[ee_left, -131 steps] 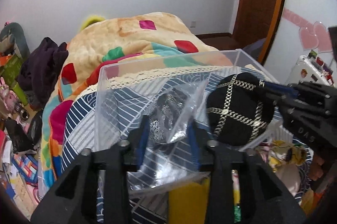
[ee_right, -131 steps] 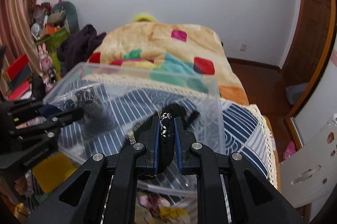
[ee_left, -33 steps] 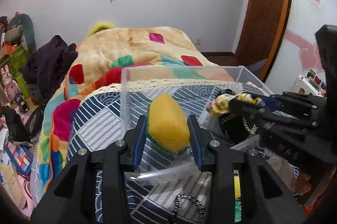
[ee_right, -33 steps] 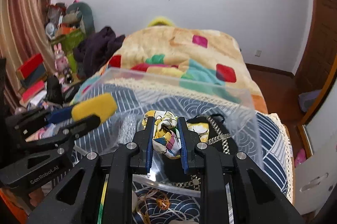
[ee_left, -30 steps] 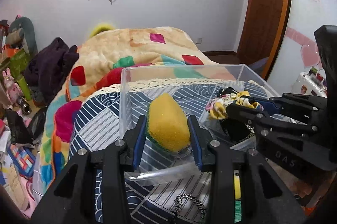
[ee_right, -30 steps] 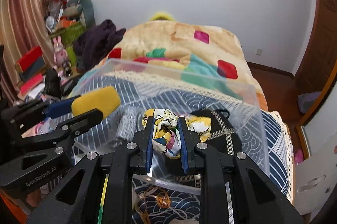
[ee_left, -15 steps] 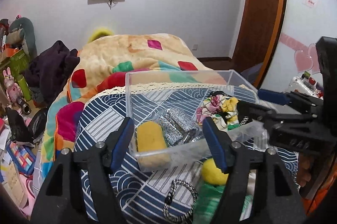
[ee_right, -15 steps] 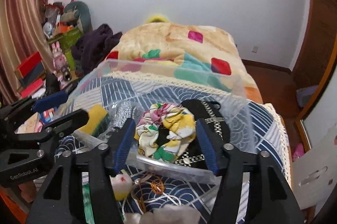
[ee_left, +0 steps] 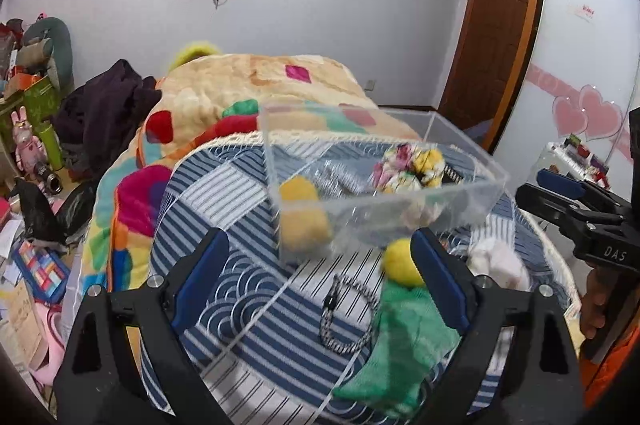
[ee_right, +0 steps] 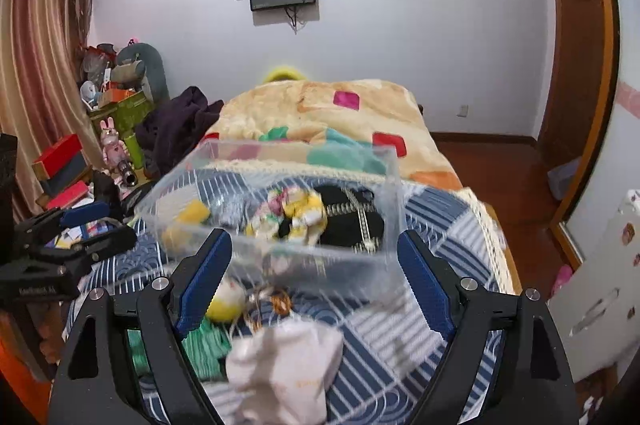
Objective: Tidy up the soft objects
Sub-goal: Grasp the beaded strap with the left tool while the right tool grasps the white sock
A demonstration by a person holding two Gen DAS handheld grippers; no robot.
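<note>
Left claw [ee_left: 318, 275]: spread wide, empty. Right claw [ee_right: 310, 275]: spread wide, empty. Clear bin [ee_left: 460, 193] on bed holds yellow sponge [ee_left: 304, 215], floral scrunchie [ee_left: 408, 167]. White cloth [ee_right: 284, 369] near bed's front edge.

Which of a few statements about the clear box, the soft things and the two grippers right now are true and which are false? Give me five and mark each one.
1. The yellow sponge lies inside the clear box. True.
2. The left gripper is shut on the sponge. False: its fingers stand wide apart and hold nothing.
3. The floral fabric piece is inside the box. True.
4. The green cloth is inside the box. False: it lies on the striped cover in front of the box.
5. The right gripper holds the white cloth. False: it is open, and the cloth lies on the cover below it.
</note>
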